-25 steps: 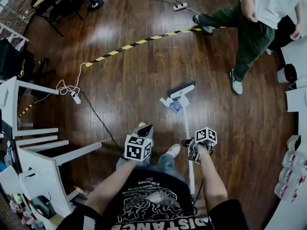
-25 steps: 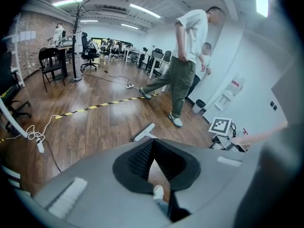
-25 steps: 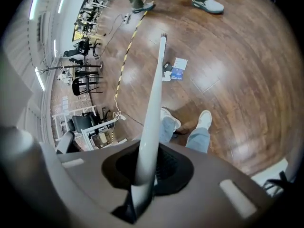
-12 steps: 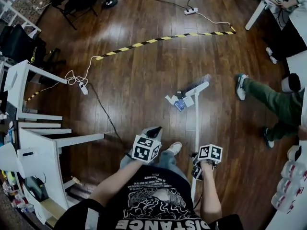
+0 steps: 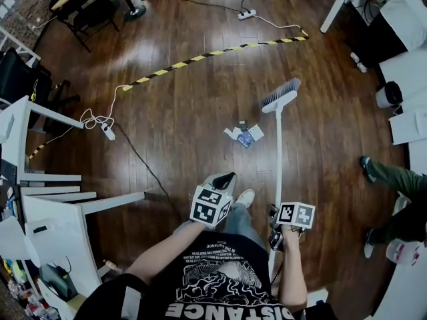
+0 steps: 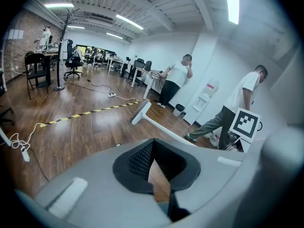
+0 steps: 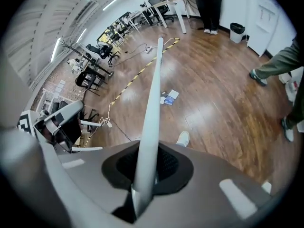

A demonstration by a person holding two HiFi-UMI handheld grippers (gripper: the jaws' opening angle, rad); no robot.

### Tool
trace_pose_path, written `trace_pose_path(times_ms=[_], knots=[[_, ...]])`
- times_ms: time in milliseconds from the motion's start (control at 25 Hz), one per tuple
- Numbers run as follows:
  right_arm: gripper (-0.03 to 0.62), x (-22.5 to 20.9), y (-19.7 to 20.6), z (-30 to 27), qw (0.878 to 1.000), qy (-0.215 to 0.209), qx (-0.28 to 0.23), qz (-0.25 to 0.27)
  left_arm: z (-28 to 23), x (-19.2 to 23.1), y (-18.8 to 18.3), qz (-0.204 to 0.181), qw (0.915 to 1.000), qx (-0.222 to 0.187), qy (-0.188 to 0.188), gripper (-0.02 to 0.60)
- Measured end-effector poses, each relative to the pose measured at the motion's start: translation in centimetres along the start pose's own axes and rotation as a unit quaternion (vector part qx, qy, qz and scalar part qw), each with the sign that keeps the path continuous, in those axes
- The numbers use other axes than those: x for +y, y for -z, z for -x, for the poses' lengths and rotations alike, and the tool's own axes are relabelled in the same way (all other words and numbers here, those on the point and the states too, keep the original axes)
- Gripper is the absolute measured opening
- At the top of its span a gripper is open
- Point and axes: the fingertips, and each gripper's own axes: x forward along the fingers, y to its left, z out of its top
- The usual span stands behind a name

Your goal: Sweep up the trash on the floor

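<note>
The trash (image 5: 243,135) is a small cluster of white and blue scraps on the dark wood floor; it shows too in the right gripper view (image 7: 167,97). A white broom has its bristle head (image 5: 280,93) on the floor beyond and to the right of the scraps, apart from them. Its long handle (image 5: 277,165) runs back to my right gripper (image 5: 273,224), which is shut on the handle (image 7: 152,103). My left gripper (image 5: 222,181) hangs lower left of the trash, shut, with only a thin wedge of floor showing between its jaws (image 6: 159,175). The broom head (image 6: 140,112) is also in the left gripper view.
Yellow-black tape (image 5: 213,52) crosses the floor farther out. A power strip with cable (image 5: 107,132) lies at the left by white tables (image 5: 40,199). A person's legs (image 5: 390,175) are at the right edge. My shoe (image 5: 244,199) is below the trash.
The broom head has moved from right beside the scraps to beyond them, up and right. The person in green trousers has walked off to the right edge.
</note>
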Motion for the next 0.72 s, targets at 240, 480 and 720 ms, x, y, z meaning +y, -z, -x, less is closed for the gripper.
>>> trace_pose_path(times_ms=[240,480,720], knots=[[0.032,3.3,4.3,2.1,0.998,0.034,-0.055,0.001,4.5,-0.8,2.2,-0.017,0.9993,-0.013,0.030,0.005],[0.032,4.5,8.5,3.7,0.995,0.062,-0.078,-0.005,7.0,-2.1,5.0,-0.021,0.9982,-0.009,0.056,0.005],[0.032,4.9,11.2,4.5,0.994,0.081,-0.079,0.000,7.3,-3.8,6.2,-0.023,0.9964,-0.007,0.082,0.005]])
